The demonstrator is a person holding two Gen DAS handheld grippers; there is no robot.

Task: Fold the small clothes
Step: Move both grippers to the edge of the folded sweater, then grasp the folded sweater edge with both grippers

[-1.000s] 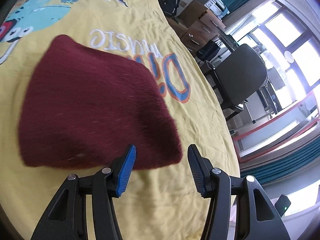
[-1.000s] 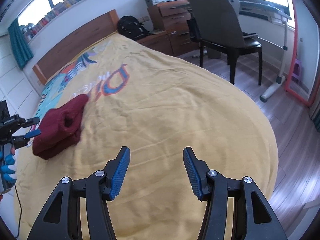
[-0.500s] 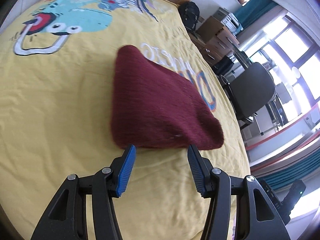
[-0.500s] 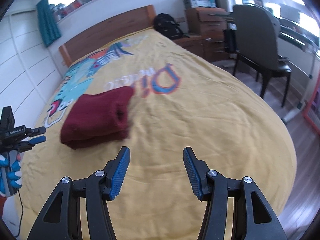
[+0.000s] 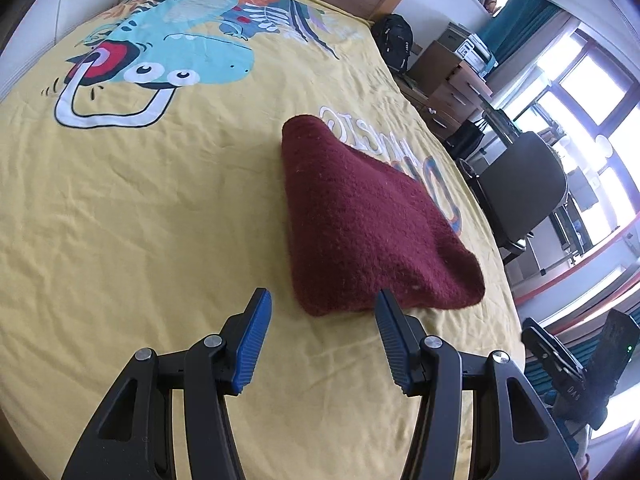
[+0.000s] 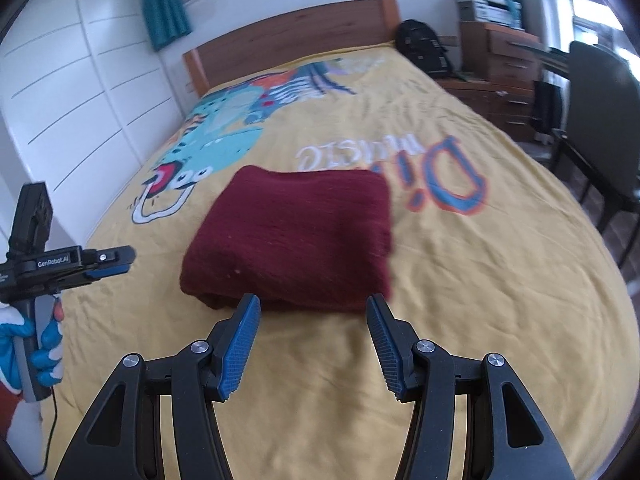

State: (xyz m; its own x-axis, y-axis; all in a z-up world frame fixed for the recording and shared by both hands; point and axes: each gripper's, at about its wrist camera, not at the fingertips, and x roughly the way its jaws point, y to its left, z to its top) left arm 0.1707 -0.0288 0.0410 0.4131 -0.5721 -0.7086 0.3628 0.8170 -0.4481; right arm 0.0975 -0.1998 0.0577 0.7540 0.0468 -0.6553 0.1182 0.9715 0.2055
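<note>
Folded maroon knit (image 6: 296,236) just ahead of right tool (image 6: 312,336), both tools spread apart, empty

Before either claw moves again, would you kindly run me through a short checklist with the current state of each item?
1. Left claw open and holding nothing: ok.
2. Right claw open and holding nothing: ok.
3. Maroon knit garment folded into a compact stack: ok.
4. Garment lying fully on the yellow bedspread, away from its edges: ok.
5. Both claws apart from the garment, not touching it: ok.
6. Fold edges neatly aligned underneath: cannot tell, the lower layers are hidden and the right wrist view is slightly blurred.
</note>
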